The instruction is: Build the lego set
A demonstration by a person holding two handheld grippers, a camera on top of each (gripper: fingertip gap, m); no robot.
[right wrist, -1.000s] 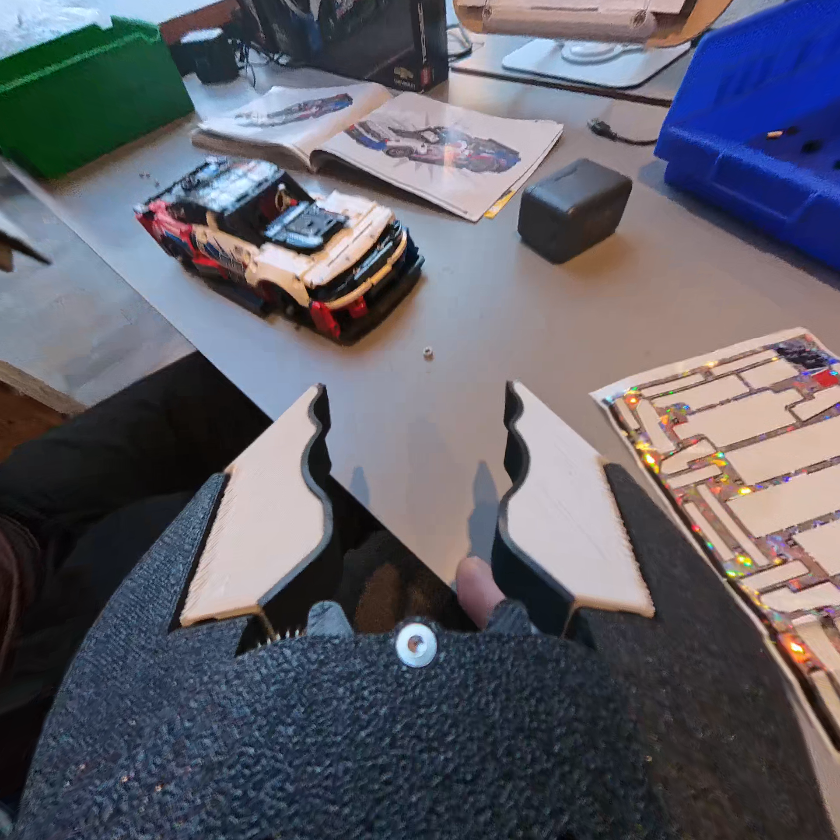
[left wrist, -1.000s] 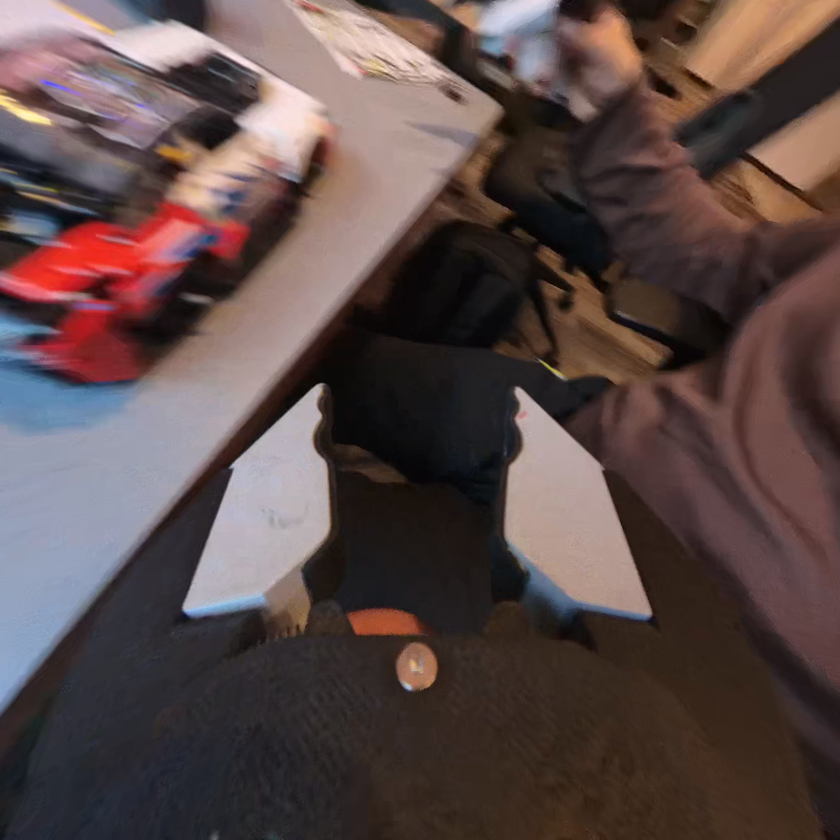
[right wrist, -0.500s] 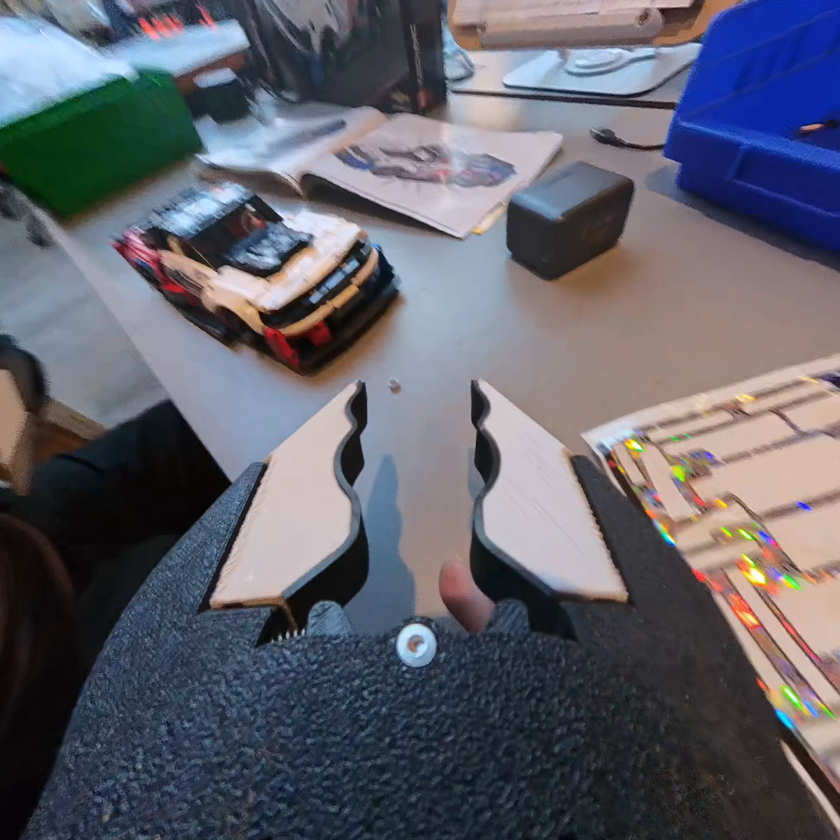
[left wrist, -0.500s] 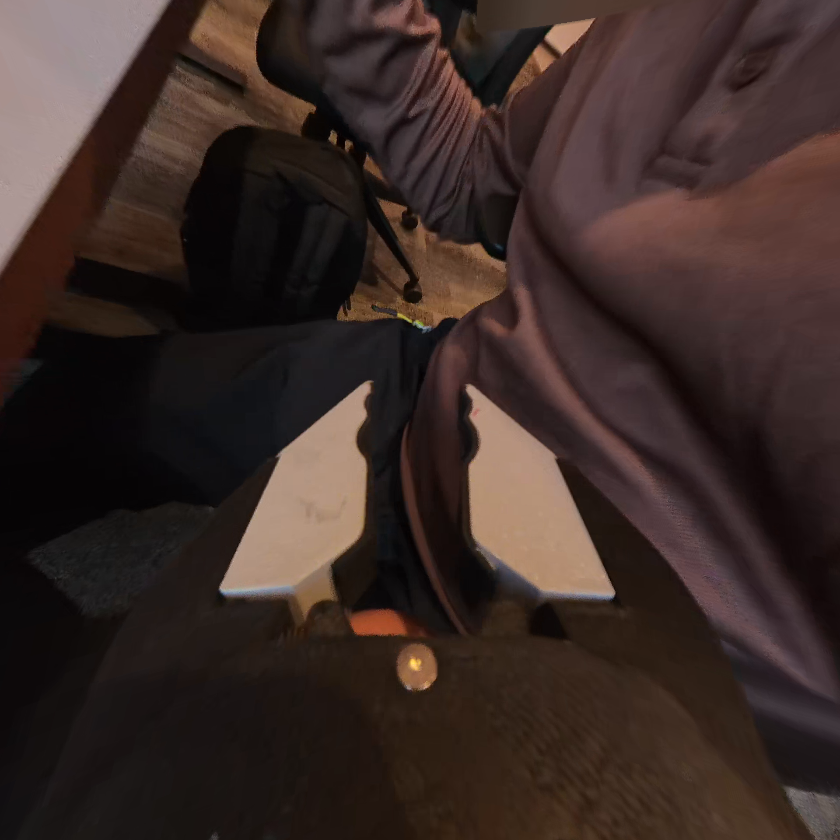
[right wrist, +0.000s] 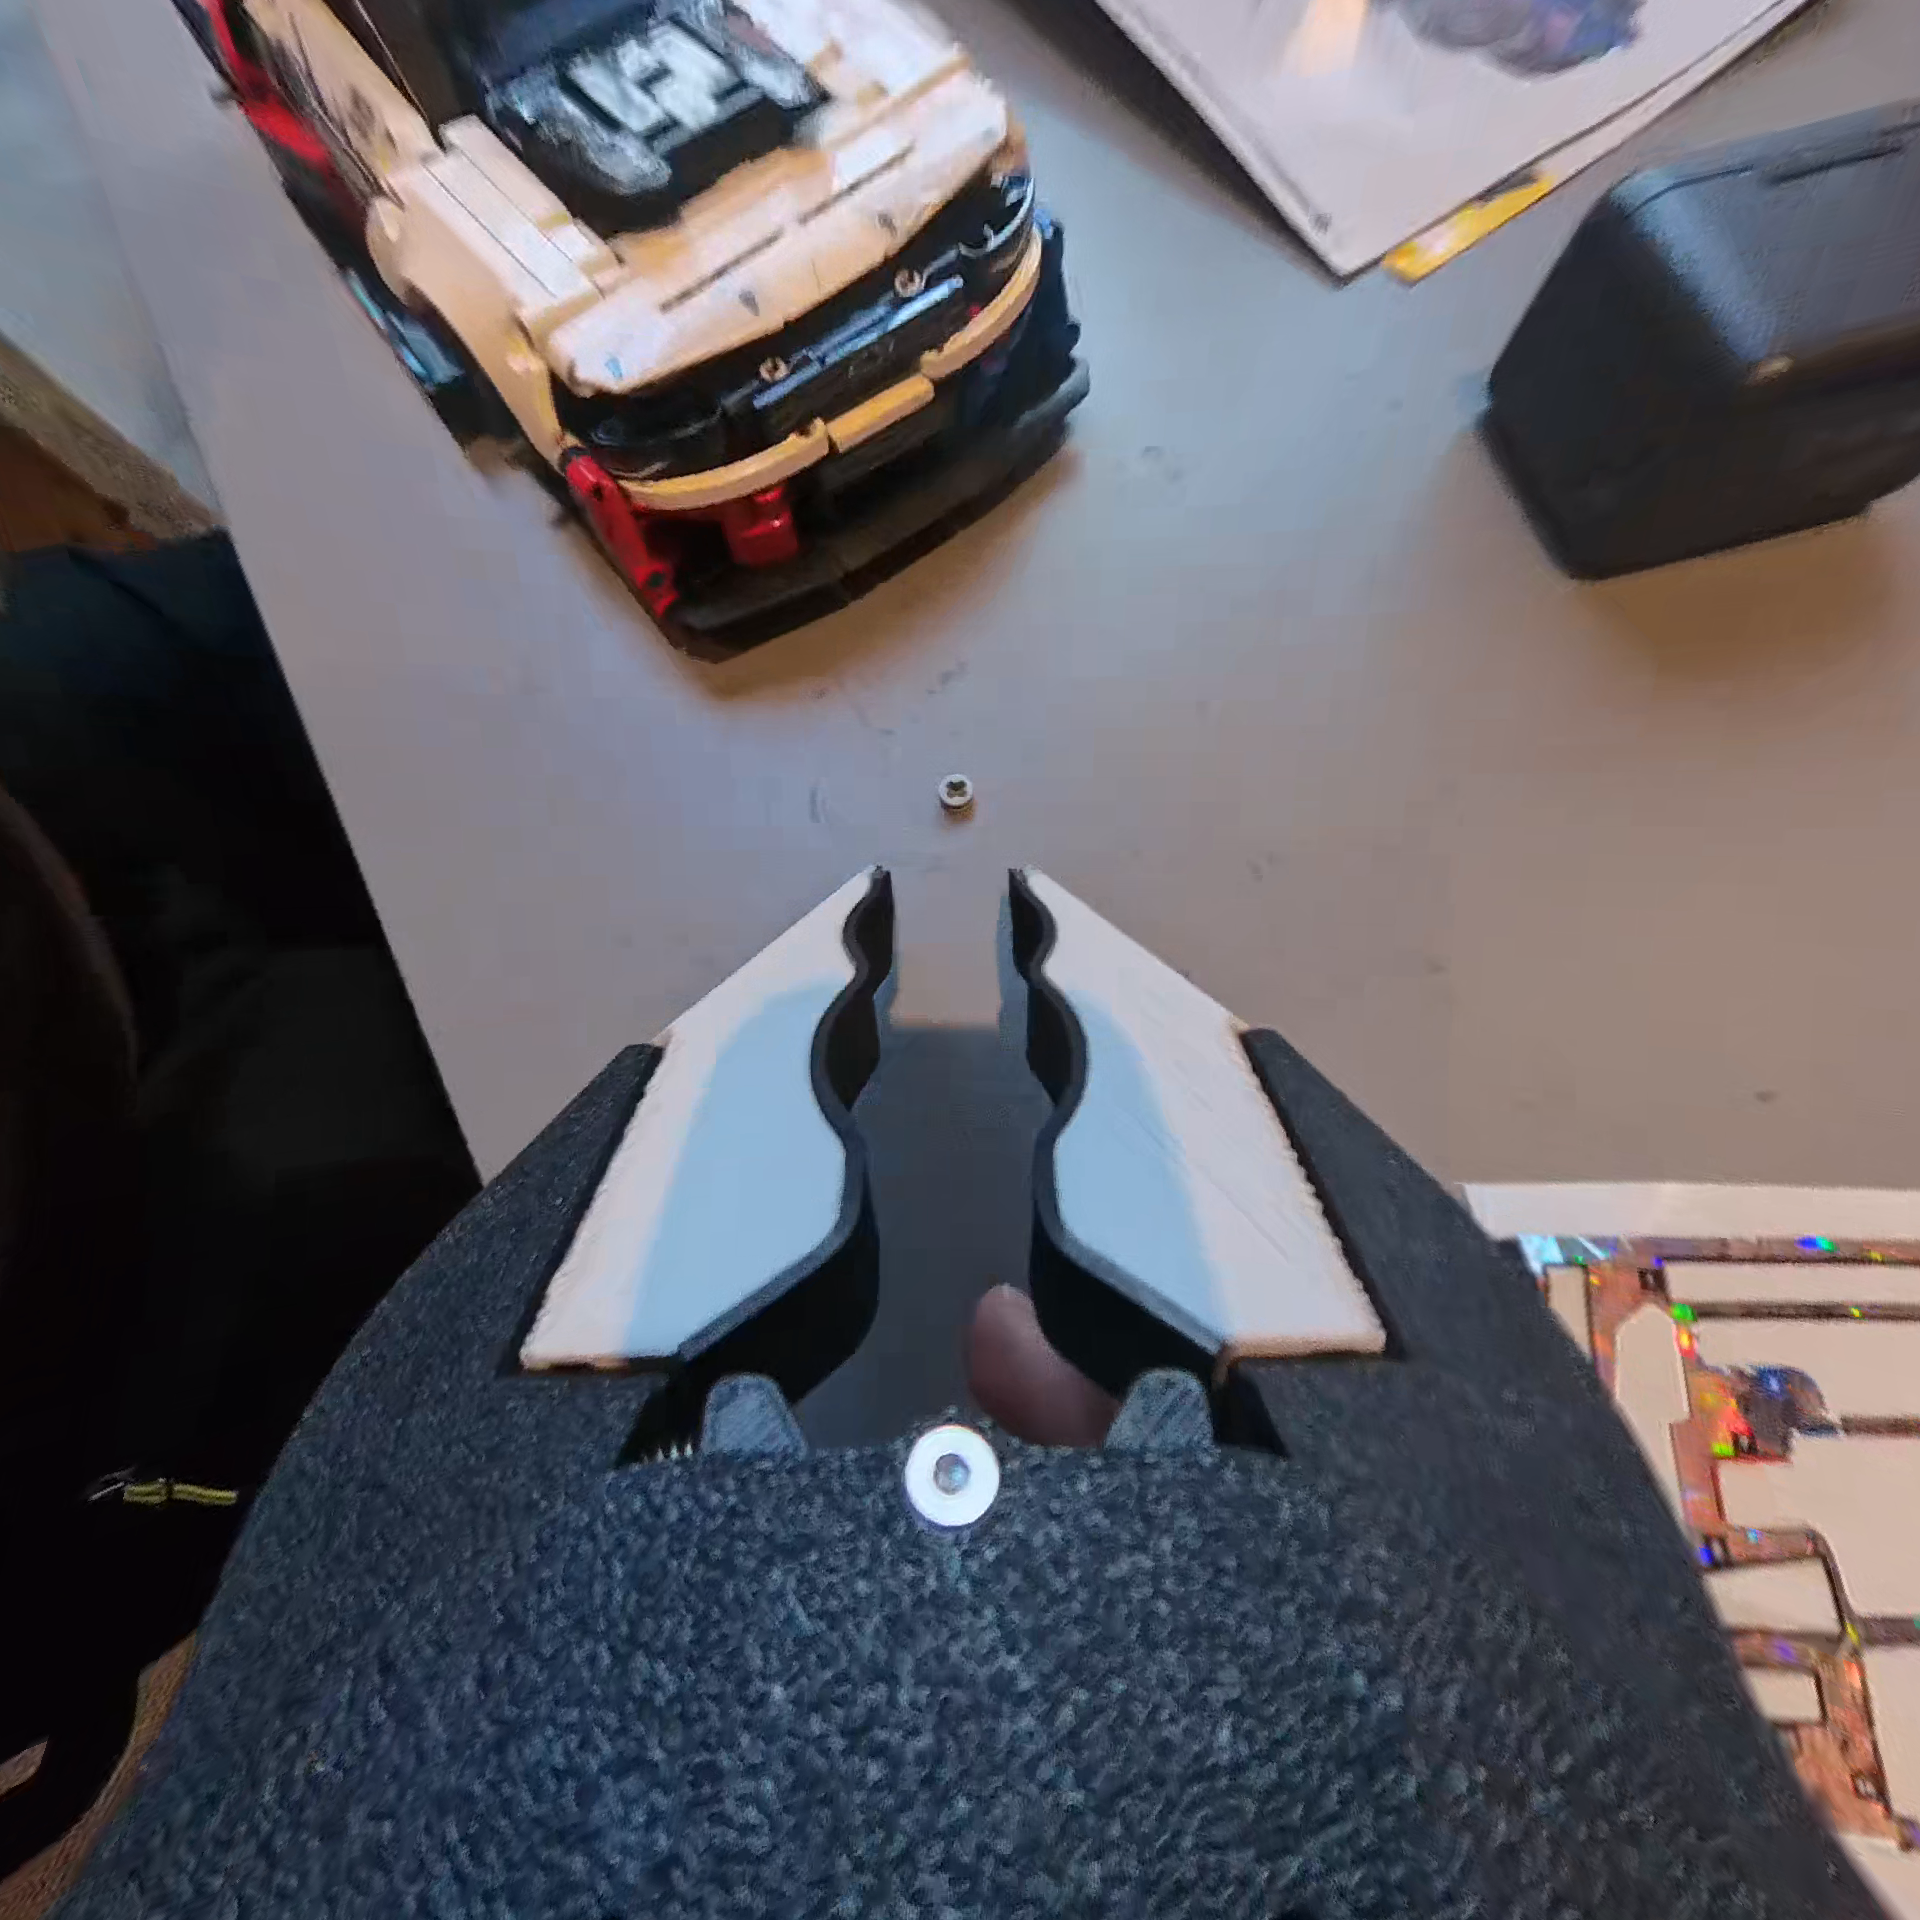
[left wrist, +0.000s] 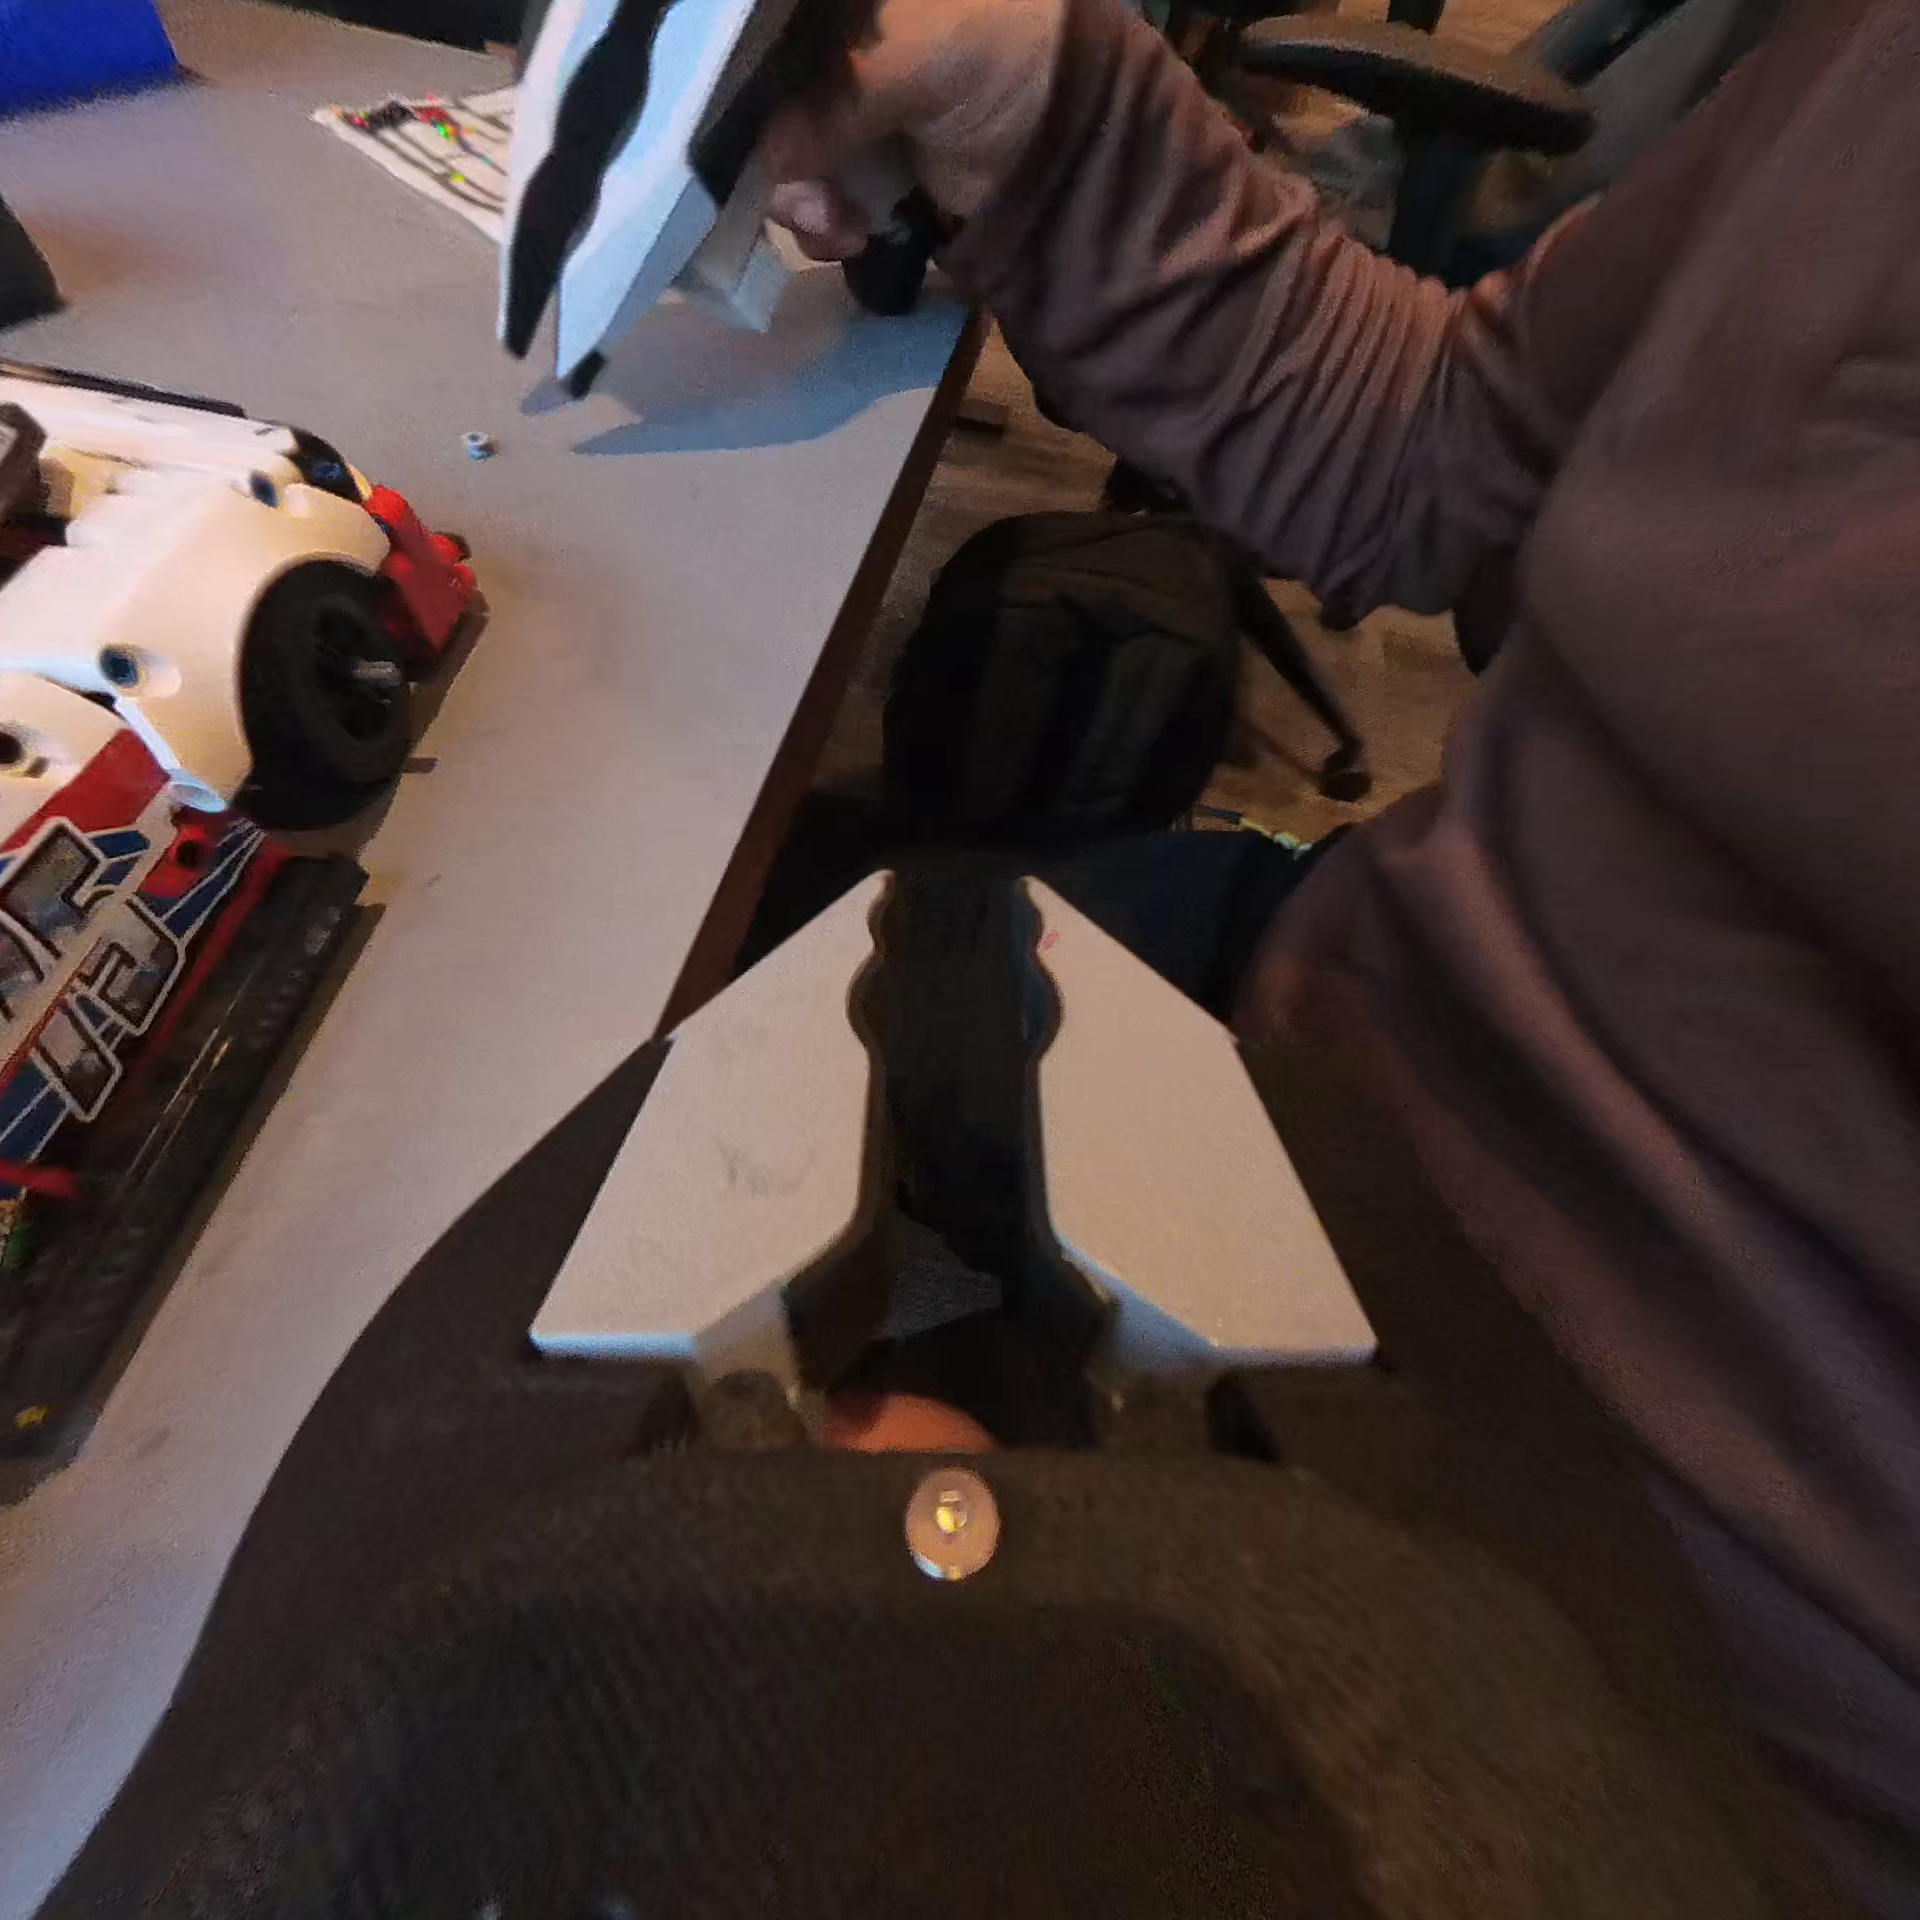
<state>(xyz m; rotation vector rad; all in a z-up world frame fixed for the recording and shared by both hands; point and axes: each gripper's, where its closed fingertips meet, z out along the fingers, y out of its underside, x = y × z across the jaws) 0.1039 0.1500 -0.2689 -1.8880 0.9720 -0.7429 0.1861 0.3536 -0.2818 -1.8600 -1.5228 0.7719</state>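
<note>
The lego car [right wrist: 727, 312], white, black and red, stands on the grey table [right wrist: 1299, 831]. It also shows at the left of the left wrist view [left wrist: 187, 644]. A small grey lego piece [right wrist: 951, 795] lies loose on the table in front of the car's nose. My right gripper [right wrist: 948, 883] hovers just short of that piece, its jaws a narrow gap apart and empty. It shows from outside in the left wrist view [left wrist: 582, 208], with the piece [left wrist: 478, 445] below it. My left gripper [left wrist: 956, 894] is off the table's near edge, narrowly open and empty.
A black box [right wrist: 1714, 343] and an open instruction booklet [right wrist: 1455, 104] lie beyond the car at the right. A holographic sticker sheet [right wrist: 1766, 1507] lies at the near right. Past the table edge [left wrist: 831, 675] are a black backpack [left wrist: 1060, 675], a person's sleeve [left wrist: 1247, 312] and chair legs. About 20 cm separates my left fingertips from my right.
My right gripper has moved forward and down toward the small grey piece, and its jaws have narrowed. My left gripper has swung from the person's lap back up to the table edge, jaws narrower.
</note>
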